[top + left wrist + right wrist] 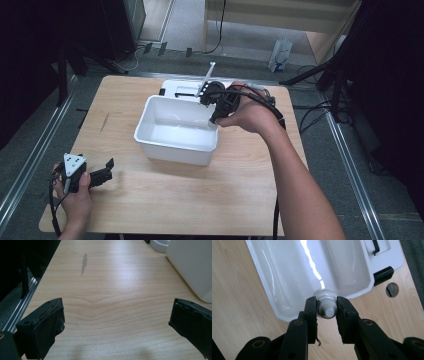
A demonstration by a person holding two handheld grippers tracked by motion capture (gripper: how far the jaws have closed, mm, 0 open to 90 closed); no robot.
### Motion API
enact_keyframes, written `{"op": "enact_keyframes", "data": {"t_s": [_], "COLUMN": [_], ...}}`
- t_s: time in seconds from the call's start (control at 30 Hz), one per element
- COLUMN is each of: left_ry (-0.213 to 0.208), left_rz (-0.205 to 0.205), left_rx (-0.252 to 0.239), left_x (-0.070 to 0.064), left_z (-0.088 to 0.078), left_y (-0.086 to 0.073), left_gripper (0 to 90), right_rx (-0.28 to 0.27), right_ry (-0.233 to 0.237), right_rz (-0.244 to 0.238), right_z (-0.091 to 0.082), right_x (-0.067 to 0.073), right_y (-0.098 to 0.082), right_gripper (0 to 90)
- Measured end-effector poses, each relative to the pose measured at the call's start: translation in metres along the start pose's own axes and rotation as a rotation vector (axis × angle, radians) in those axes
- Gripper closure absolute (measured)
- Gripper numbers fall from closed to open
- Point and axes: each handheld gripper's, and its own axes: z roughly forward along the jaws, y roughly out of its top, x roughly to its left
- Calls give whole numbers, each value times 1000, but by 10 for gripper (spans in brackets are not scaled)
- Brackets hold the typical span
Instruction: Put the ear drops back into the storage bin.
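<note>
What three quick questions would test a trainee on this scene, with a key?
1. Multiple choice: what is the right claw shut on? A) the cap end of a white tube; B) the tub's rim; C) nothing.
2. True or false: the left claw is also gripping the tube.
3. Short answer: what flat white thing lies on the table just behind the white tub?

Key: 1) A. 2) False: its jaws stand wide open over bare wood near the table's left front corner. 3) The lid, with black latches.
</note>
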Motion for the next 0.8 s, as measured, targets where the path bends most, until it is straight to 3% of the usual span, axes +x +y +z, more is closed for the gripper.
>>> {"op": "enact_keyframes", "data": {"t_s": [0.8], "left_ry": [-2], "left_rz": [-3], "left_rx": [-4], "left_x": [0], "left_z": [0], "left_y": [0], "left_gripper": [5], "right_rx": [45], "right_ry": [-25], "right_rz": [-158], "right_z": [64], "right_x": [4], "right_y": [-1], "right_gripper": [720]}}
